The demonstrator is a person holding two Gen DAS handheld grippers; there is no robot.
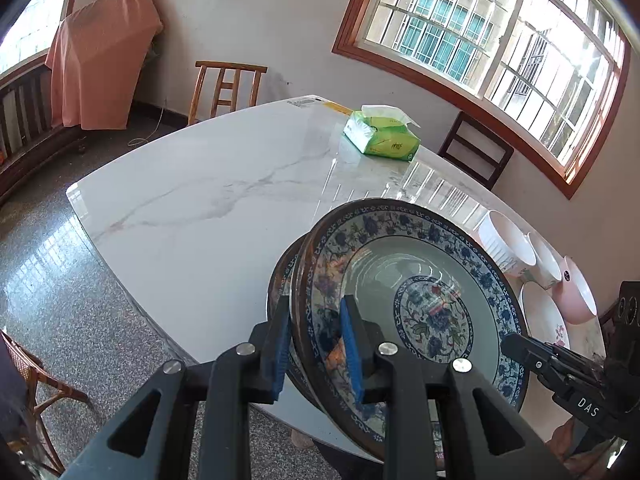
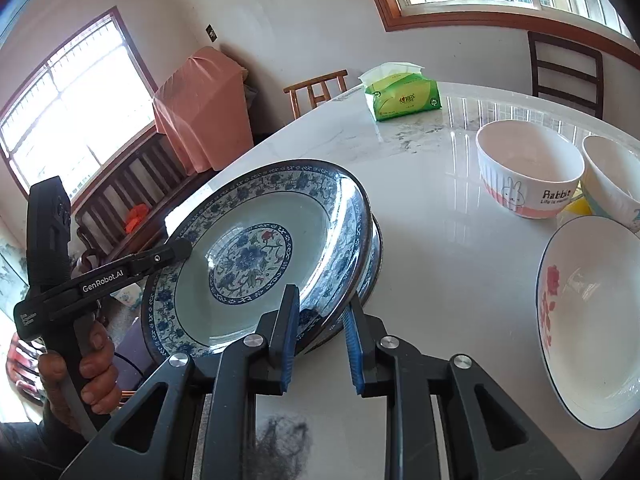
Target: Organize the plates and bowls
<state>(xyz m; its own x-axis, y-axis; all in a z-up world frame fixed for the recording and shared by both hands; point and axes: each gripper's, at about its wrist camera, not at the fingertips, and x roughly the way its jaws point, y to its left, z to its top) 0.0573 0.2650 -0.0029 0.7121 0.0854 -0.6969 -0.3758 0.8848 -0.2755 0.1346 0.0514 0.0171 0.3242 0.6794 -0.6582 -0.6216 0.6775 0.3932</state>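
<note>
A blue-and-white floral plate (image 1: 404, 280) lies on a second matching plate (image 1: 280, 276) near the table's near edge. My left gripper (image 1: 316, 346) is shut on the top plate's rim, one pad inside, one outside. In the right wrist view the same plate (image 2: 256, 256) shows with my right gripper (image 2: 320, 340) straddling its opposite rim; the pads do not visibly press it. The left gripper's finger (image 2: 168, 254) rests on the plate's far rim there. The lower plate (image 2: 374, 264) peeks out beneath.
A white ribbed rabbit bowl (image 2: 528, 168), a second white bowl (image 2: 612, 176), a pink bowl (image 1: 576, 292) and a white rose-print plate (image 2: 592, 320) stand to the right. A green tissue pack (image 1: 380, 134) lies farther back on the marble table (image 1: 200, 200). Chairs surround it.
</note>
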